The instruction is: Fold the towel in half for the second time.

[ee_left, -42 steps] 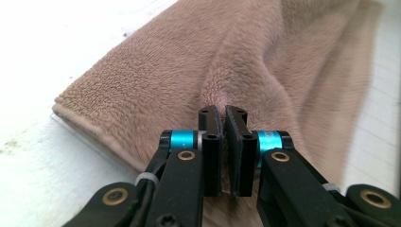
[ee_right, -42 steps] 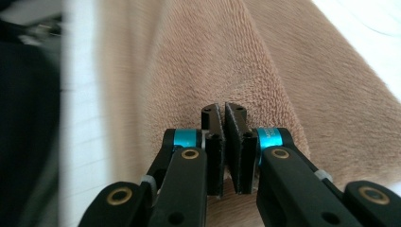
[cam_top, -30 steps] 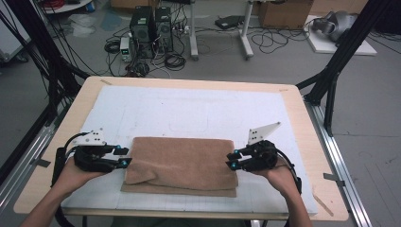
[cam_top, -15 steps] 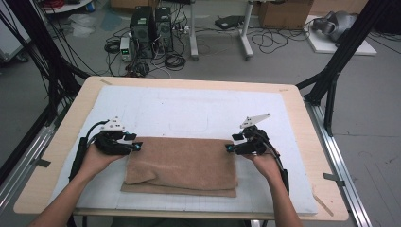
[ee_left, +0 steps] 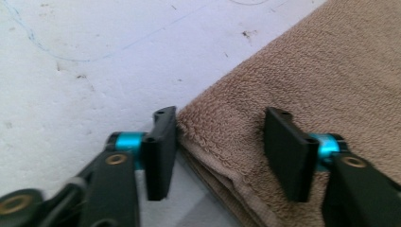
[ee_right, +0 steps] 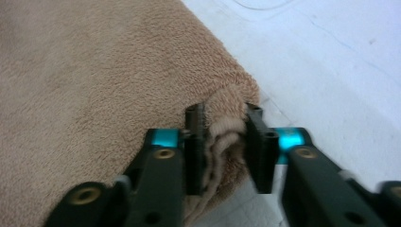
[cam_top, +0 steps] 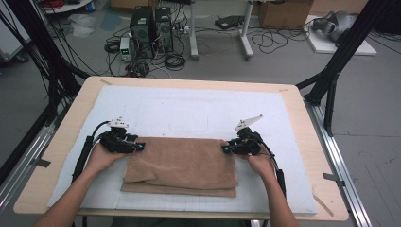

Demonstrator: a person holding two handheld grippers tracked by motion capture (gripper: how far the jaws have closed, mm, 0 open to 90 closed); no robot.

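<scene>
1. We see a white surface (cam_top: pixel 189 109) carrying a tan towel (cam_top: pixel 182 163) near its front edge.
2. The towel is terry cloth, folded into a wide rectangle, with stacked layers showing at its front and side edges.
3. Our left gripper (cam_top: pixel 137 147) sits at the towel's far left corner; its jaws, just closing, straddle that corner, still spread.
4. Our right gripper (cam_top: pixel 226 149) has just closed its jaws, pinching the bunched far right corner.

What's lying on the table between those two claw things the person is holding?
The folded brown towel spans the stretch between the left gripper and the right gripper, each at a far corner. The high view shows nothing else there.
</scene>
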